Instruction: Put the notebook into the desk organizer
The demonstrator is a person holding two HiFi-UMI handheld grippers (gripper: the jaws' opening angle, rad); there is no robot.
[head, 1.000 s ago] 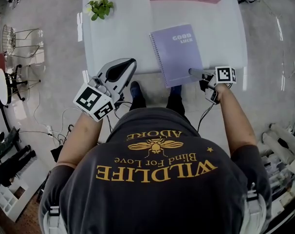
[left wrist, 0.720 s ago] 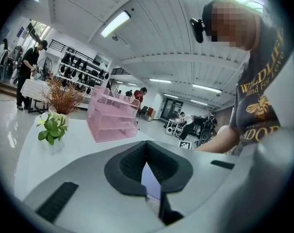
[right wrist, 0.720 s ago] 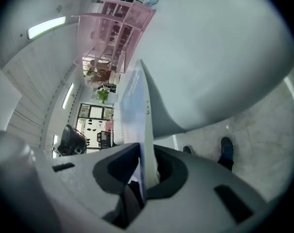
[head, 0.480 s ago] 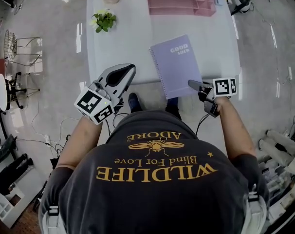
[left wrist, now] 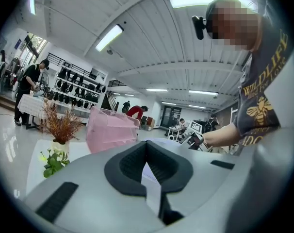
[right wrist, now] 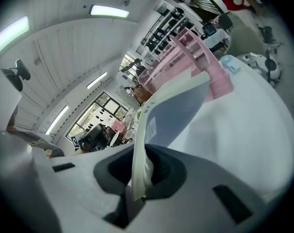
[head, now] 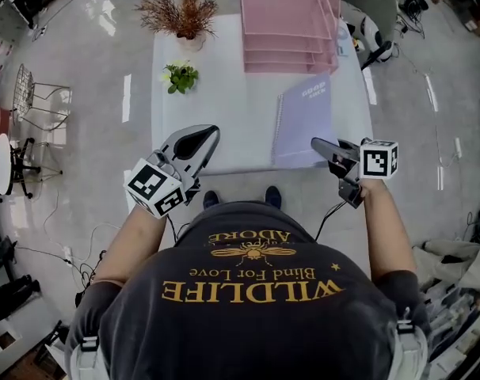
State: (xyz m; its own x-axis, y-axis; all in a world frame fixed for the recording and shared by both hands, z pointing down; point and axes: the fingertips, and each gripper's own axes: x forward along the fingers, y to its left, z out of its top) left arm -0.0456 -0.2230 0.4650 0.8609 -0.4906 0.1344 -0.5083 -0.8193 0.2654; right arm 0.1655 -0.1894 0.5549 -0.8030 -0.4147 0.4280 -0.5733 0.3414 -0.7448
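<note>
Notebook (head: pixel 303 121) stood tilted at the front edge of the table (head: pixel 216 109), its near corner pinched by the right gripper (head: pixel 319 143), whose jaws had just closed. Organizer (head: pixel 291 22) sat just beyond, with open tabletop to the left. Left gripper (head: pixel 212 130), pressed together, hung over that edge.

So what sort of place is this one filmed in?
Probably a large open workshop or showroom-like hall. It has long ceiling strip lights, wall shelves of dark goods, other people busy at tables, and a polished floor round the white table.
</note>
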